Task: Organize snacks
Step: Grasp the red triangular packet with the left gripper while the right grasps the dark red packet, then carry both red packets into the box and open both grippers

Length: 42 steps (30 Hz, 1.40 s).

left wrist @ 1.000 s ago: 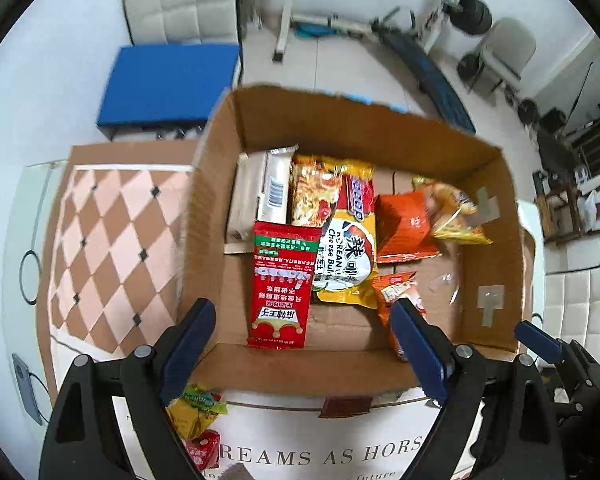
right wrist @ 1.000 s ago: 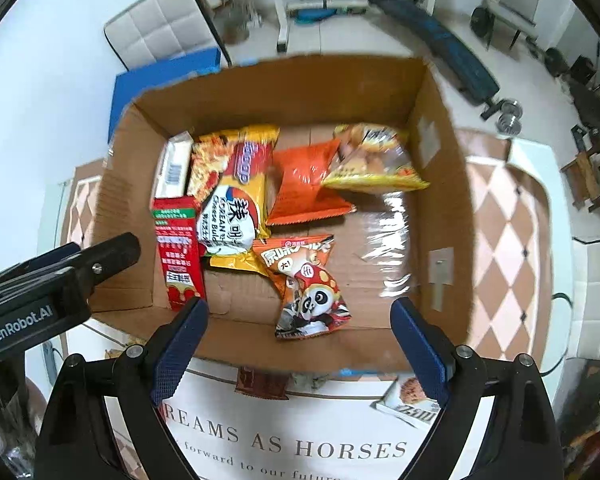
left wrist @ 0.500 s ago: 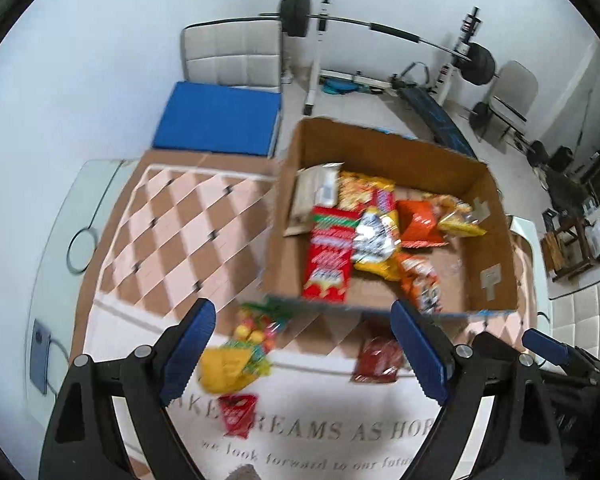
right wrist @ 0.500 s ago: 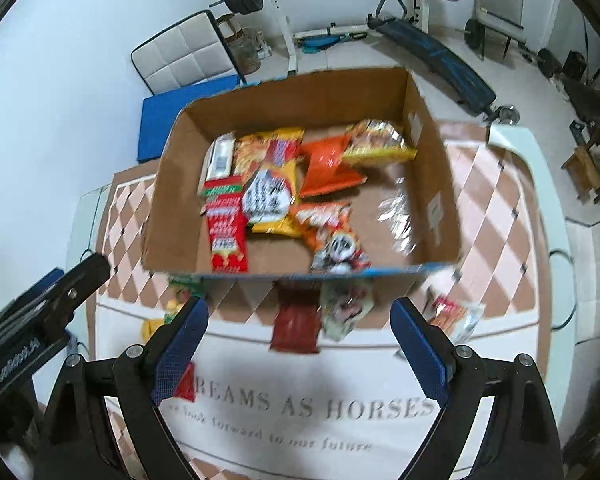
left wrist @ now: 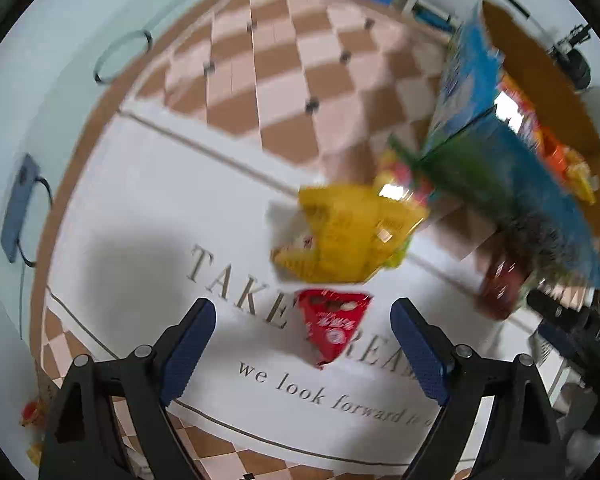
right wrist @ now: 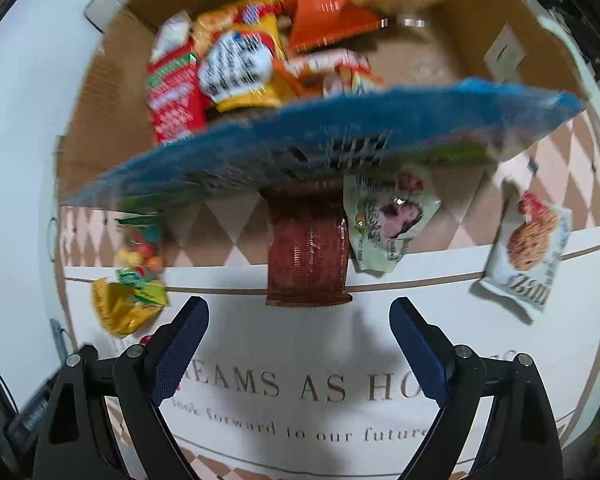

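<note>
A cardboard box [right wrist: 100,92] with a blue printed outside [left wrist: 540,184] holds several snack packs. Loose snacks lie on the cloth in front of it. In the left wrist view my left gripper [left wrist: 302,338] is open and empty just above a small red triangular pack [left wrist: 332,326], with a yellow bag [left wrist: 348,236] beyond it. In the right wrist view my right gripper [right wrist: 298,338] is open and empty, just short of a dark red pack [right wrist: 306,256]. Beside that lie a pale green pack [right wrist: 388,224], a cookie pack [right wrist: 528,252] and the yellow bag [right wrist: 124,304].
A white cloth with printed lettering [left wrist: 148,216] over a checkered cloth [left wrist: 284,68] covers the table. A colourful candy bag [right wrist: 140,244] lies left of the dark red pack. A grey device with a cable [left wrist: 18,208] sits at the table's left edge.
Both grippers have dropped down from above the box toward the cloth in front of it. The left one swung left over the red and yellow packs. Both stay open.
</note>
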### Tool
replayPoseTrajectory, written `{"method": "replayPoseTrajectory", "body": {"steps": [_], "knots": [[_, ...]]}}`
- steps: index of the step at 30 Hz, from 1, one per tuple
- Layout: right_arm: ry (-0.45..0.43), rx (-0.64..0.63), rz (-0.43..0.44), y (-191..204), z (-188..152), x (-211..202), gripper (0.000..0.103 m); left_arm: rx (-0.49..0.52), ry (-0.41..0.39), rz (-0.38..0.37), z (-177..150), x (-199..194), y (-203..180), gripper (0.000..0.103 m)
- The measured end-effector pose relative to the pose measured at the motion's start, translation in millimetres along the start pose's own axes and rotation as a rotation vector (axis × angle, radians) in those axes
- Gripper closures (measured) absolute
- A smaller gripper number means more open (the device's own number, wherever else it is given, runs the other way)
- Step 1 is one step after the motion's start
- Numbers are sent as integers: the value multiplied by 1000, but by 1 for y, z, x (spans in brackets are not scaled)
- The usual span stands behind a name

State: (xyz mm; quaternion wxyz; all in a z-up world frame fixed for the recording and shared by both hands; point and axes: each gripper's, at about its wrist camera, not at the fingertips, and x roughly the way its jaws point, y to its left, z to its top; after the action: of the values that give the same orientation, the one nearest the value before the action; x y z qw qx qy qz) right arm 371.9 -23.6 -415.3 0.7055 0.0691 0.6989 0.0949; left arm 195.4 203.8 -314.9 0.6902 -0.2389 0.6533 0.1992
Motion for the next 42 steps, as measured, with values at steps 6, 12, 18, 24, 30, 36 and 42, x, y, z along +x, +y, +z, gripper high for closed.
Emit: {"method": "replayPoseTrajectory", "body": {"steps": [6,12,18,24,30,36,42], "knots": [[15,13,-43,5,9,31,15,60,84,-11,-12,29,-8,13],[15,-29,-187,21,13,56,28,91,131,-11,-20,47,-19,13],[28,-107,-218,27,-9,57,46,101,154,-18,-24,59,-24,13],[87,-136,-207,17,-42,58,46,111,167,-22,-36,70,-29,13],[91,-96,-196,11,-42,58,42,157,146,30,-40,74,-45,38],[52,-107,-222,27,-37,56,46,178,121,46,-38,68,-56,61],[63,-89,-174,14,-56,43,46,170,125,7,-51,61,-52,63]]}}
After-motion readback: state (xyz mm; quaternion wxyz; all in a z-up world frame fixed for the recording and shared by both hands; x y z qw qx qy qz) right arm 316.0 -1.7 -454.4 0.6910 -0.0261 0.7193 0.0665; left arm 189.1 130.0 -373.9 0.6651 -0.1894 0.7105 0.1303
